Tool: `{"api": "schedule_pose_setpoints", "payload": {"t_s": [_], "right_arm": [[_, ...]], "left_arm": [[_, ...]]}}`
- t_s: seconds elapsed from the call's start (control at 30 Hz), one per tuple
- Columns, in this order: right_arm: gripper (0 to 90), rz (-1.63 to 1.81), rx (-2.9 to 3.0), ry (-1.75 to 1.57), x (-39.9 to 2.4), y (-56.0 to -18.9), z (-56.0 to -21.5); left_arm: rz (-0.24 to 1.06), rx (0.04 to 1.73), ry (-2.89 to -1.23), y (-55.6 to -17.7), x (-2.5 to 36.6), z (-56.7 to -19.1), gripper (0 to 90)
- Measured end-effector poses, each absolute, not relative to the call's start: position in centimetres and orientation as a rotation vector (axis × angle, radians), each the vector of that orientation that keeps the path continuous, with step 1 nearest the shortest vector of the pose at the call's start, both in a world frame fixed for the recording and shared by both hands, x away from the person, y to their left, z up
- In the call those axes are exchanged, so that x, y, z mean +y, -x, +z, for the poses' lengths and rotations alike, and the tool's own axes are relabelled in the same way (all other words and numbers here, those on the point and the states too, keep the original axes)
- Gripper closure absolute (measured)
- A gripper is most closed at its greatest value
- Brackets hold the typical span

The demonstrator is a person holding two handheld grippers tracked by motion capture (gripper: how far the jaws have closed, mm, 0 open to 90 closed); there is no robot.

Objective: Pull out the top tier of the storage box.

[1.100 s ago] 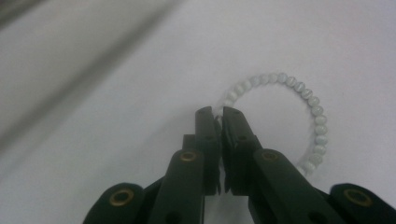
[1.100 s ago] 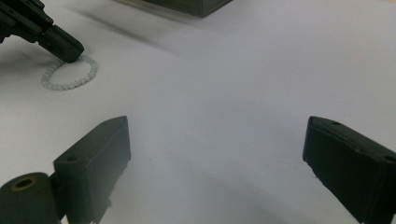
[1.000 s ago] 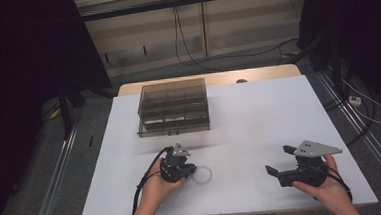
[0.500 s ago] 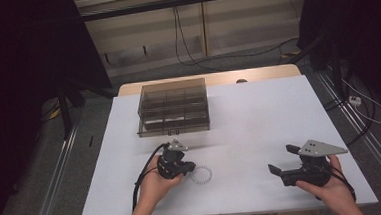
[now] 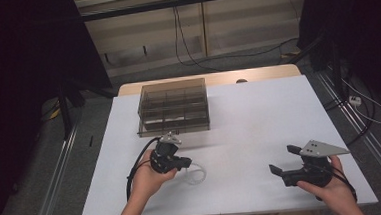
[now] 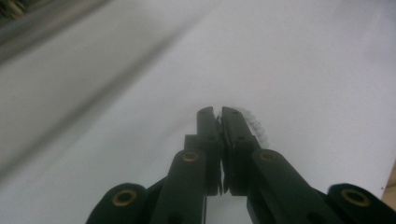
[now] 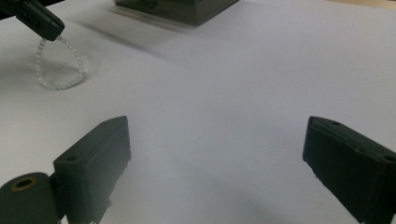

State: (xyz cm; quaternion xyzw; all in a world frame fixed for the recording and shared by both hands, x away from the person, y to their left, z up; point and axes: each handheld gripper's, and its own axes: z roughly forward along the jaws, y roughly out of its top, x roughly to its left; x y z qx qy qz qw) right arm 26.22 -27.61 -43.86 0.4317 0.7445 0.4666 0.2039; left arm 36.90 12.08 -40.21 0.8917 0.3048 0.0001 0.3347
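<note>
A clear beaded loop [image 5: 197, 175] hangs from my left gripper [image 5: 186, 163], its lower part resting on the white table [image 5: 250, 129]. In the left gripper view the jaws stand together, my left gripper [image 6: 218, 112] shut on the loop [image 6: 256, 127], whose beads show just right of the tips. The right gripper view shows that gripper [image 7: 45, 25] at the upper left lifting one end of the loop [image 7: 58, 70]. My right gripper [image 5: 282, 158] is held above the table's front right, open, with nothing between the fingers of my right gripper [image 7: 217, 135].
A smoky transparent box [image 5: 173, 106] with several compartments stands at the back left of the table; its corner [image 7: 187, 9] shows in the right gripper view. Cables and a low shelf lie on the floor beyond the table.
My left hand has risen a little and drawn one end of the loop up off the table. The right hand has stayed put.
</note>
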Motion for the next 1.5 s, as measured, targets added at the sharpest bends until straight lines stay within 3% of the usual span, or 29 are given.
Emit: {"api": "schedule_pose_setpoints", "payload": {"t_s": [0.47,1.5], "right_arm": [[7.2,1.310,2.067,-1.210,-27.8,-25.9,-43.8],[6.8,1.307,2.082,-1.214,-27.9,-26.2,-44.2]], "left_arm": [[-0.008,0.774,-2.342,-38.0,12.1,-36.6,87.6],[-0.035,0.773,-2.385,-40.0,12.7,-33.0,87.6]]}}
